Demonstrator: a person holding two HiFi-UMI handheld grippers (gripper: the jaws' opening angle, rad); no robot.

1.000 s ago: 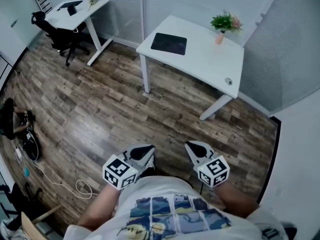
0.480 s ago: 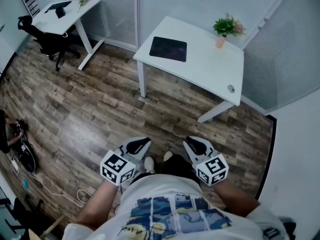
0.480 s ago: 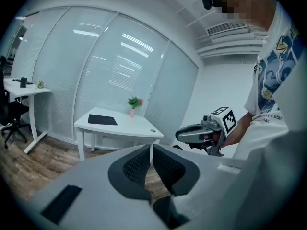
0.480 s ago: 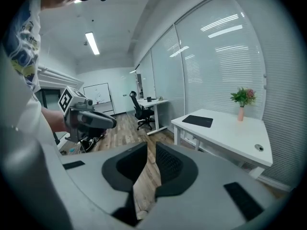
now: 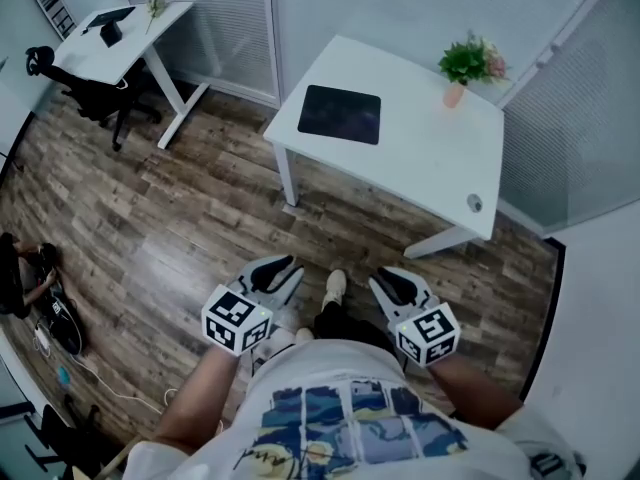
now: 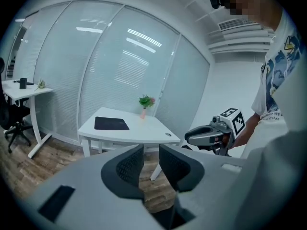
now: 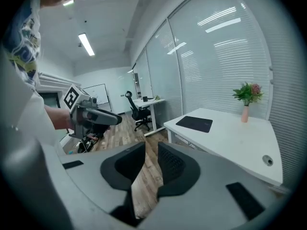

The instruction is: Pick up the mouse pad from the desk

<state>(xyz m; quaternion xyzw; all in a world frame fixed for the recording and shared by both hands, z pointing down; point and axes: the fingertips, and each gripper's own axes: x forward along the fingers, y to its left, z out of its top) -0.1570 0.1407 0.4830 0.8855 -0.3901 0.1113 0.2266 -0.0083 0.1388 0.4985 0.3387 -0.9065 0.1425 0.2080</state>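
The left gripper (image 5: 282, 266) and the right gripper (image 5: 386, 280) are side by side, low in front of the person, over the wooden floor (image 5: 180, 218). The jaws of both are opening. Each pair has a gap with nothing in it, and only floor shows through. The black mouse pad (image 5: 340, 114) is far ahead of both grippers, about in line with the space between them. It lies flat on the white desk (image 5: 430, 158), near the desk's left corner. Farther along the desk, ahead of the right gripper, a small plant (image 5: 468, 61) in a pink vase stands near the back edge. Way off to the left of the left gripper is another white desk (image 5: 140, 38) with a black chair (image 5: 95, 93) beside it. One white shoe (image 5: 335, 286) pokes out on the floor between the two grippers.
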